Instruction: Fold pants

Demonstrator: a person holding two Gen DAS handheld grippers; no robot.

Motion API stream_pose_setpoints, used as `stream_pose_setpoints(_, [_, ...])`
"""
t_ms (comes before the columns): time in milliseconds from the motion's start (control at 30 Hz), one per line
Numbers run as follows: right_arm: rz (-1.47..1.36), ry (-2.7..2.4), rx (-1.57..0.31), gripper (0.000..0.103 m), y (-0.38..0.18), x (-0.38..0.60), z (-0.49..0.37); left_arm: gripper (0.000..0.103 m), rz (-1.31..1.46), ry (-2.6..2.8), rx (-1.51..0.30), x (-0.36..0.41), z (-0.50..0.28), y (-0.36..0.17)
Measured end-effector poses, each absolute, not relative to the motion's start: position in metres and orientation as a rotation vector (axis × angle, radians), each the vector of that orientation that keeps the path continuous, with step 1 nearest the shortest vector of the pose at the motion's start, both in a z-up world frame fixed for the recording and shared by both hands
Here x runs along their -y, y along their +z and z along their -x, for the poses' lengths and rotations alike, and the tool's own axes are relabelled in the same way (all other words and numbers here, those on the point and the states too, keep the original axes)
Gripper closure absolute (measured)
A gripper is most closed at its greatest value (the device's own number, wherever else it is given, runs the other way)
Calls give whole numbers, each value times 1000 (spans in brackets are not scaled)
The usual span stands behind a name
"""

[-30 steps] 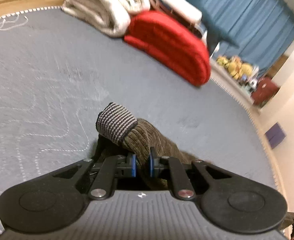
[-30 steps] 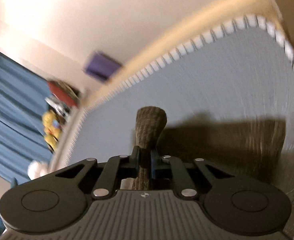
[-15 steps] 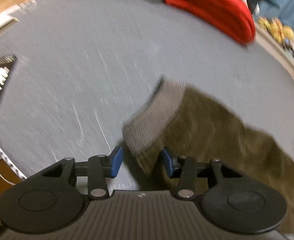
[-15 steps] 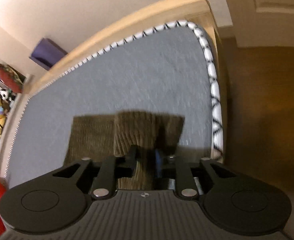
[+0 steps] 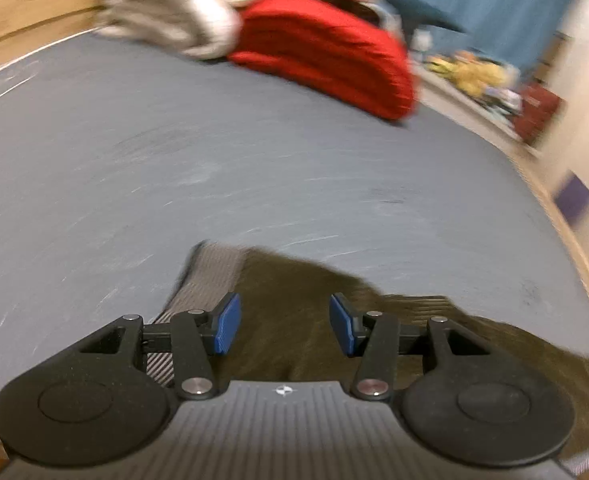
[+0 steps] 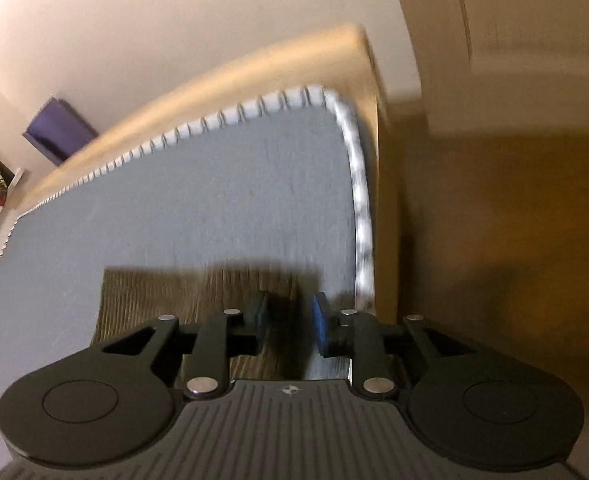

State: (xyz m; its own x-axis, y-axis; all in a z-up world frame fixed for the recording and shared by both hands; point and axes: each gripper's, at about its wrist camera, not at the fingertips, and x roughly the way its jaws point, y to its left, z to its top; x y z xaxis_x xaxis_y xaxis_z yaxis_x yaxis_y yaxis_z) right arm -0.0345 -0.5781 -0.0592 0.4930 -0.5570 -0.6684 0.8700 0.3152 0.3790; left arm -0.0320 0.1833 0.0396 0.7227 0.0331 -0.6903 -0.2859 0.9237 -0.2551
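Both grippers stand released: your left gripper (image 5: 280,328) has its blue pads (image 5: 225,328) spread wide, and your right gripper (image 6: 288,324) shows a narrower but clear gap, with nothing held in either. The pants (image 5: 294,320) lie flat on the grey mattress (image 5: 174,152), directly below both tools, near its stitched white edge (image 6: 360,216). Judge the step in hand as the pause after one fold has been laid down. Your next move likely calls for choosing a fresh edge, lowering the open jaws around it and closing before lifting; confirm both layers are caught, since a doubled thickness can slip. The cloth is olive-brown corduroy with fine ribs, soft and limp, and should drape rather than hold a crease. A grey ribbed knit band (image 5: 210,276) finishes one end beside your left pad. In the right wrist view the folded cloth (image 6: 166,296) presents a straight far edge and a square corner. Motion blur hides finer detail.
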Motion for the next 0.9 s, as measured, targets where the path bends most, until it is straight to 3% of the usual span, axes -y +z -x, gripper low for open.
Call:
stream_pose_setpoints(200, [-566,-776,-346,74,-26,539,3,50,141,41,-754,-184,-21,31])
stream_pose_setpoints(367, [-449,-476,-427,62,-28,495,-54,49,155,118,-791,-214,-56,8])
stream_pose_setpoints(467, [-399,-384,-502,61,-38,477,-85,37,205,120,-833,-234,-66,-5])
stream_pose_setpoints(600, [-359,-322,-595,59,-51,465,-114,35,244,79,-874,-251,-80,-18])
stream_pose_setpoints(733, [-368,-297,-667,55,-62,455,-138,27,128,-45,-872,-235,-91,-28])
stream_pose_setpoints(900, [-324,-268,-710,55,-71,436,-158,30,-112,-171,-868,-206,-99,-49])
